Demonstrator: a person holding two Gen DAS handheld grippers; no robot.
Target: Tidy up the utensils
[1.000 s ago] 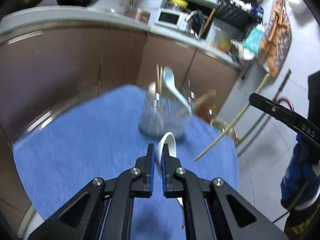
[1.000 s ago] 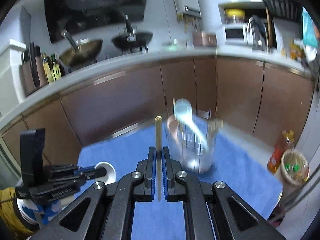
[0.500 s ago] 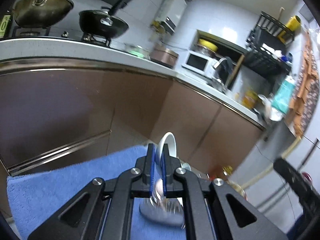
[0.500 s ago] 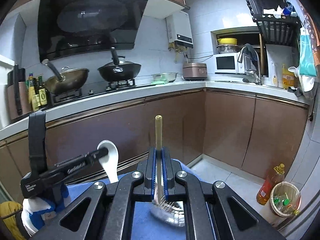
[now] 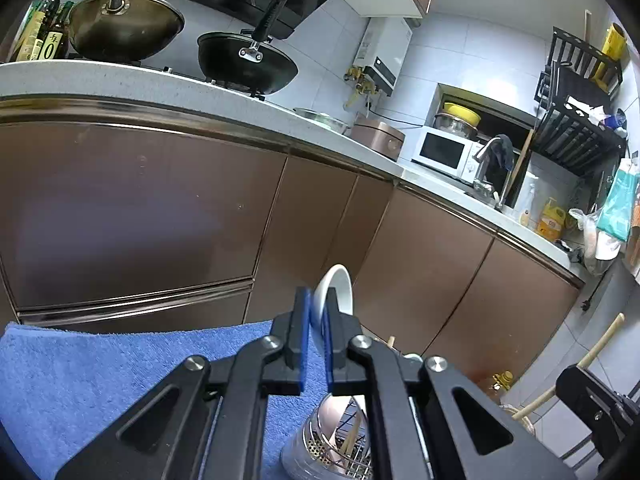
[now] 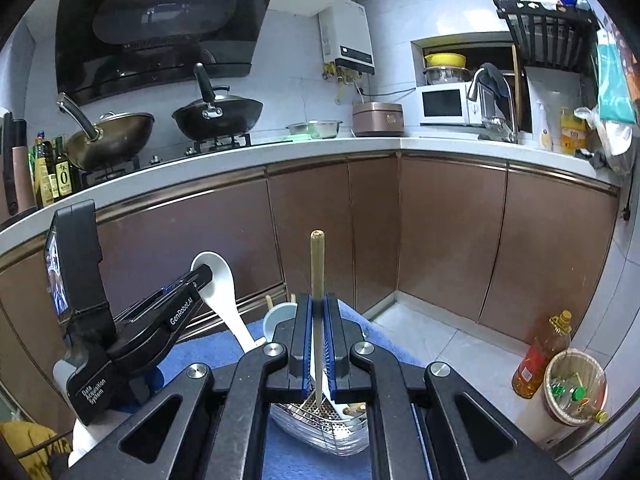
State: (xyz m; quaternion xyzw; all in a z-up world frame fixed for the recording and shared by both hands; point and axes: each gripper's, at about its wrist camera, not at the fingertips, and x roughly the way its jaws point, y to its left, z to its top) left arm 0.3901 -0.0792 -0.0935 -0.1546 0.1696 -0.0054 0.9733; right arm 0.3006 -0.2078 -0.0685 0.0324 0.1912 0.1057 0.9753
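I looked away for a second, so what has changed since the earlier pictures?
Both grippers have come in over the utensil holder, which a second ago stood ahead of them on the blue cloth. Unchanged: the left gripper keeps its white spoon, the right gripper its chopstick.

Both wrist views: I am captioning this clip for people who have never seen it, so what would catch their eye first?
Most likely the white spoon clamped in the left gripper, raised at left above the blue cloth. Next, the upright wooden chopstick pinched in the right gripper, centre frame, its lower end over the metal utensil holder. Behind, two woks sit on the stove.
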